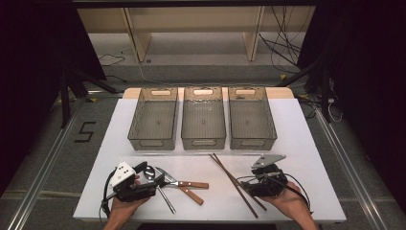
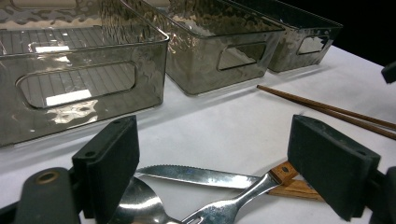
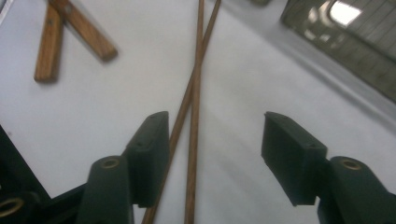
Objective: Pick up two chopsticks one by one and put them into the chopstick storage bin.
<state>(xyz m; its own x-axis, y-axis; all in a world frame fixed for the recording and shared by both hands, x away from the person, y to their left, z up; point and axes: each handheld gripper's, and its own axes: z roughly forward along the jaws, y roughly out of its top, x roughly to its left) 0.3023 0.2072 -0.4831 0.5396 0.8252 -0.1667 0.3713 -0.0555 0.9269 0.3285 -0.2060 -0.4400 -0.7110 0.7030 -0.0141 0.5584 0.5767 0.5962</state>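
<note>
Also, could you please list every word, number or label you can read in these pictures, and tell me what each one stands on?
"5": a dark numeral marked on the grey floor left of the table, in the high view.
Pale rectangles behind the handle cut-out of the nearest bin in the left gripper view: no text can be made out on them.
The cutlery, the chopsticks and both grippers show no legible marking.

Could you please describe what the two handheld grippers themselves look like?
Both are black. The left gripper carries a white block with dark dots; the right gripper carries a grey three-cornered plate. Thin black cables trail from each. Their jaws end in flat rectangular black pads fixed with small screws, with brass-coloured rivets.
</note>
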